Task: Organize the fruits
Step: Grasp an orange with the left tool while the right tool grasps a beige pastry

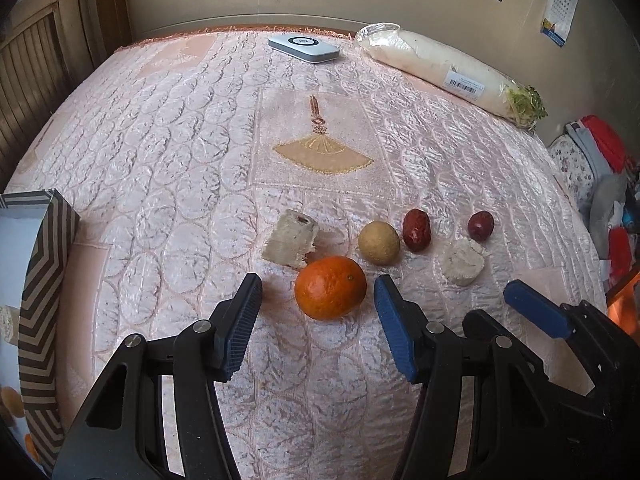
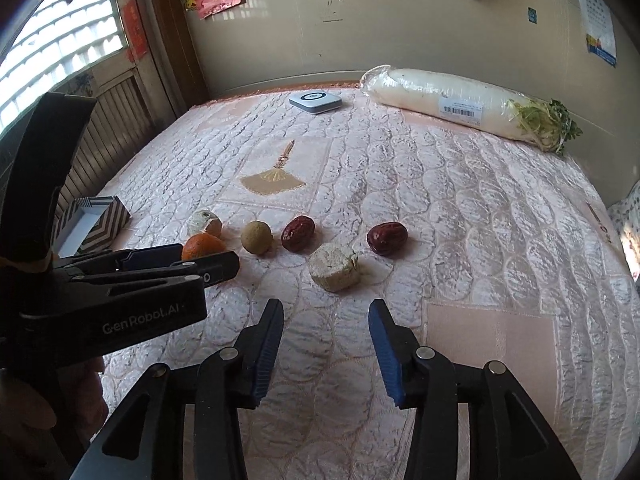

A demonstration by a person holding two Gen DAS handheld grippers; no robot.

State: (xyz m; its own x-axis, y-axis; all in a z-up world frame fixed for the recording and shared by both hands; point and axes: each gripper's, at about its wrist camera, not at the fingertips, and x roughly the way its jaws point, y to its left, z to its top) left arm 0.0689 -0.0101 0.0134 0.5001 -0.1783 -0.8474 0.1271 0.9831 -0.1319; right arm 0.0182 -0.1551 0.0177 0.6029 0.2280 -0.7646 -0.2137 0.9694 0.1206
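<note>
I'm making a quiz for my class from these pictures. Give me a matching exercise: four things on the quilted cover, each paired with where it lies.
Things:
1. round orange fruit
2. plastic-wrapped white radish
3. striped cardboard box
4. flat white electronic device

Places:
A. far edge, near the wall, left of the radish
B. between the open fingers of the left hand-held gripper
C. left edge of the cover
D. far right corner, leafy end pointing right

Pairs: 1-B, 2-D, 3-C, 4-A
</note>
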